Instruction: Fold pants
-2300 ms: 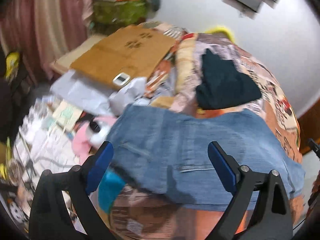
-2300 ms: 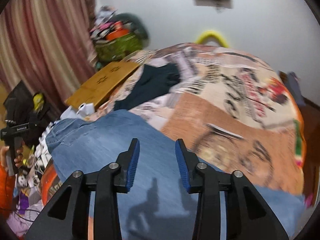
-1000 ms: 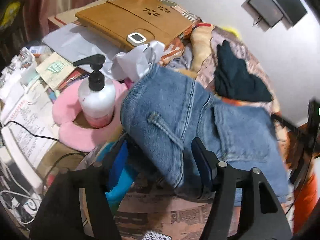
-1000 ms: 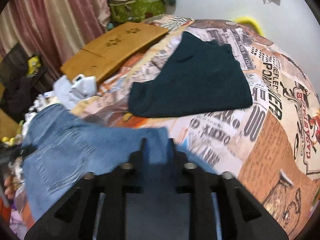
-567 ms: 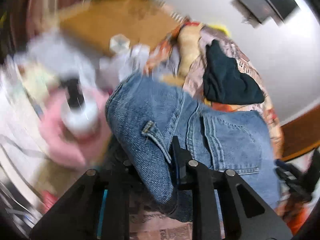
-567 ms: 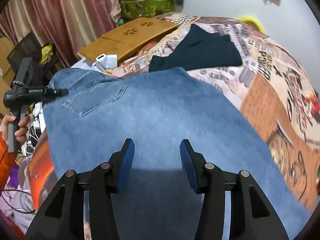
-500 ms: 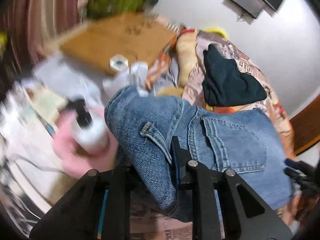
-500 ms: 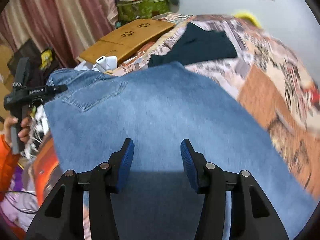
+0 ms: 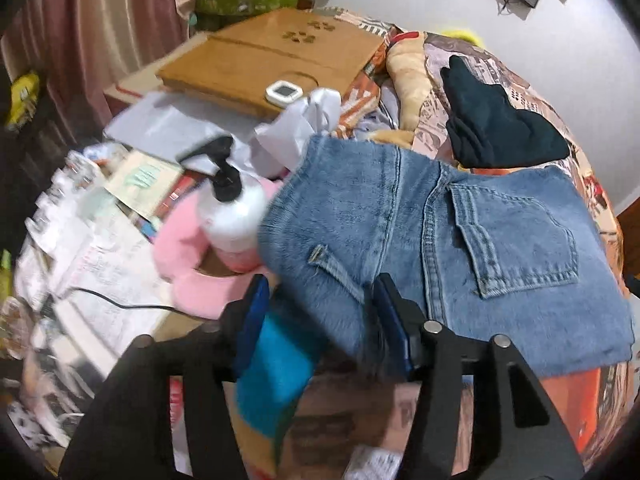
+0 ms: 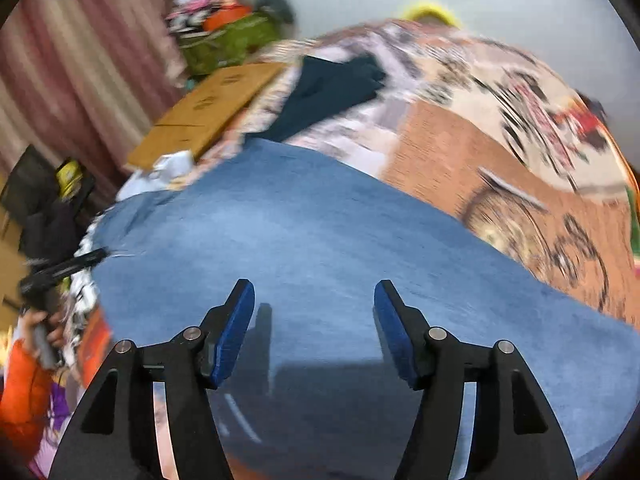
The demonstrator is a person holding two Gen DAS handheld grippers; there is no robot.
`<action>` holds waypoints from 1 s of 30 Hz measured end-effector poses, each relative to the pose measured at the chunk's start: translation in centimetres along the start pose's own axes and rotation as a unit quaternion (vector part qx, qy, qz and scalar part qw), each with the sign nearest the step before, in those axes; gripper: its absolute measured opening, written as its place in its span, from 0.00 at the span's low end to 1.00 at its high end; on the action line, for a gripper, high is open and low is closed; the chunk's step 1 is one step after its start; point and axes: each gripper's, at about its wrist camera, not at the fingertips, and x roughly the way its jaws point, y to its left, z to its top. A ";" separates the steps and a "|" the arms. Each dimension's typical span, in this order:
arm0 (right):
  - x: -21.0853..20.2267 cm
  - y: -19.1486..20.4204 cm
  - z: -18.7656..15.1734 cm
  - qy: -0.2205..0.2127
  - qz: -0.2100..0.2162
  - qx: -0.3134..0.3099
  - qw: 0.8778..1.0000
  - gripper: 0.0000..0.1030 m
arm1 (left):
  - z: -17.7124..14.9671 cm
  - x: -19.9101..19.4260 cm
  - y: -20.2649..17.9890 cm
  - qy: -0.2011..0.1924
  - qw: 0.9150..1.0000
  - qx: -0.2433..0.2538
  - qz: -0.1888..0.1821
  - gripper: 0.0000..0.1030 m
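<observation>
The blue denim pants (image 9: 460,240) lie folded on the patterned bedspread (image 10: 520,152), waistband and back pocket facing up in the left wrist view. My left gripper (image 9: 320,312) is open, its blue pads either side of the waistband corner at the bed's left edge, not clamped on it. My right gripper (image 10: 314,312) is open and empty, hovering just above the flat denim (image 10: 320,240). The left hand-held gripper (image 10: 60,270) shows at the far left of the right wrist view.
A dark folded garment (image 9: 496,128) lies further up the bed, also in the right wrist view (image 10: 328,88). Left of the bed stand a pump bottle (image 9: 232,216) on a pink cushion (image 9: 188,256), a wooden lap desk (image 9: 272,56), papers and a cable.
My left gripper has opened and let go of the waistband, which now rests on the bed. My right gripper has opened wider and stays over the denim.
</observation>
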 end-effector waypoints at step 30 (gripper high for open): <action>-15.8 -23.1 -17.1 -0.079 -0.086 0.298 0.947 0.77 | 0.3 1.1 -31.6 0.069 0.955 0.272 -0.097 0.93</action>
